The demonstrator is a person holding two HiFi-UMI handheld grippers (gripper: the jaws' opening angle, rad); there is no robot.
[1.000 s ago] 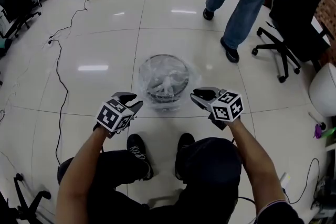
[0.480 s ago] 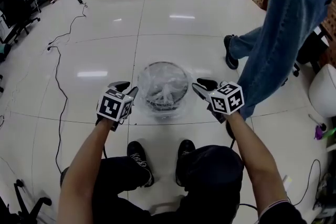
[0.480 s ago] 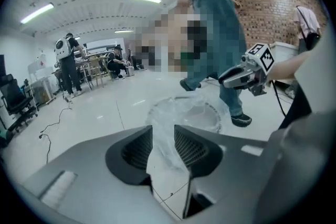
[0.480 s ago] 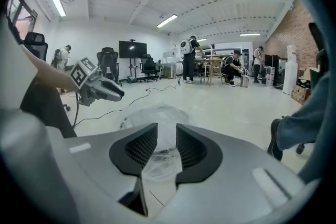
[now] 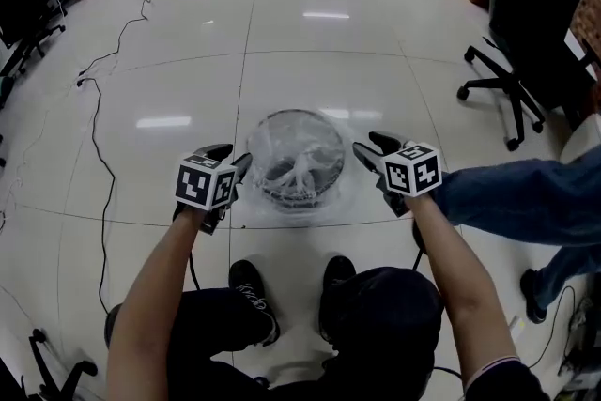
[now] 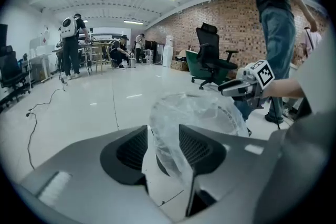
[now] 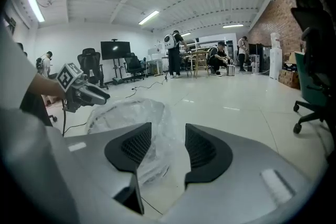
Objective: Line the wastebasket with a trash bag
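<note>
A round wire-mesh wastebasket (image 5: 324,141) stands on the floor ahead of my knees. A clear trash bag (image 5: 299,172) is draped in and over it, and its film spills onto the tiles. My left gripper (image 5: 232,160) is at the basket's left rim and my right gripper (image 5: 373,148) at its right rim. Both sets of jaws have just been opening. In the left gripper view a fold of bag (image 6: 173,149) hangs loose between the open jaws of the left gripper (image 6: 163,129). In the right gripper view, bag film (image 7: 152,123) lies in the gap of the right gripper (image 7: 168,128), unpinched.
A person's leg in jeans (image 5: 526,202) crosses close on my right. An office chair (image 5: 526,42) stands at the far right. A cable (image 5: 99,136) trails over the tiles on the left. My shoes (image 5: 249,282) are just behind the basket. People work at tables far back.
Both grippers have slid forward from the basket's near side to its left and right rims. The person in jeans has walked from the far right to close beside my right arm.
</note>
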